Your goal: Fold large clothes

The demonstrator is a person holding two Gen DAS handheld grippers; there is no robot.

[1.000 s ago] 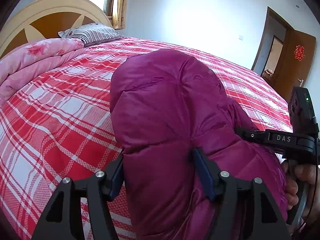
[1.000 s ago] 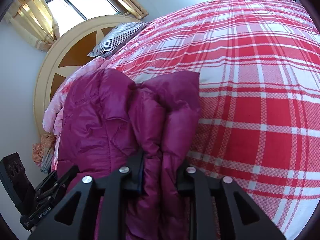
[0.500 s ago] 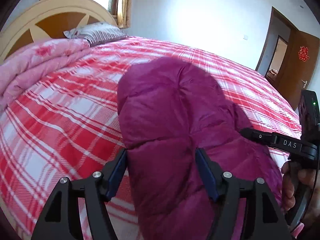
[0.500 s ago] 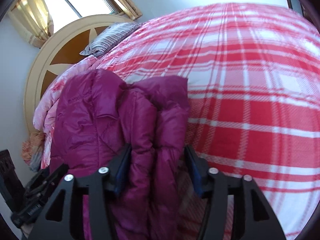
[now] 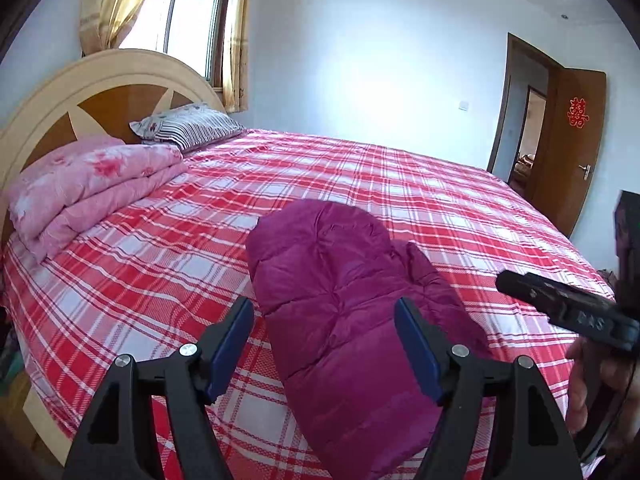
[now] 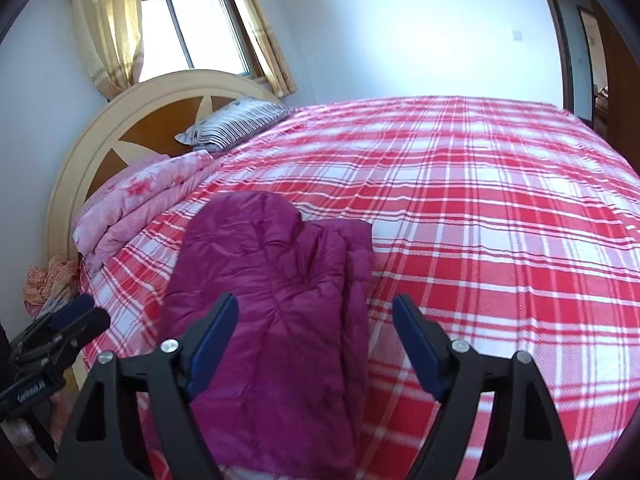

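A bedroom with pale walls holds a wide bed [image 5: 400, 184] covered in a red-and-white plaid sheet, and everything else can be placed against that bed. At its head stands a rounded cream and brown headboard [image 5: 80, 96], with a curtained window [image 6: 196, 28] above it. A striped pillow [image 5: 188, 128] leans at the head end, and a folded pink floral quilt [image 5: 92, 184] lies along the same end, beside the pillow. Past the far side of the bed, a brown wooden door [image 5: 576, 148] stands ajar.

The purple down jacket [image 5: 344, 304] lies folded into a long, puffy bundle on the near part of the bed, resting flat on the plaid sheet and well apart from the quilt.

The left gripper [image 5: 326, 348] hangs over the bundle with its jaws spread wide. In the left wrist view the jacket runs up between the two blue pads; neither pad presses on the cloth, though whether they graze it cannot be told.

The right gripper [image 6: 316, 344] is likewise spread wide above the bed. In its own view the jacket [image 6: 276, 312] sits toward the left pad, passing under it, while the right pad hangs over bare plaid sheet beside the bundle's edge. Nothing is pinched by either gripper.
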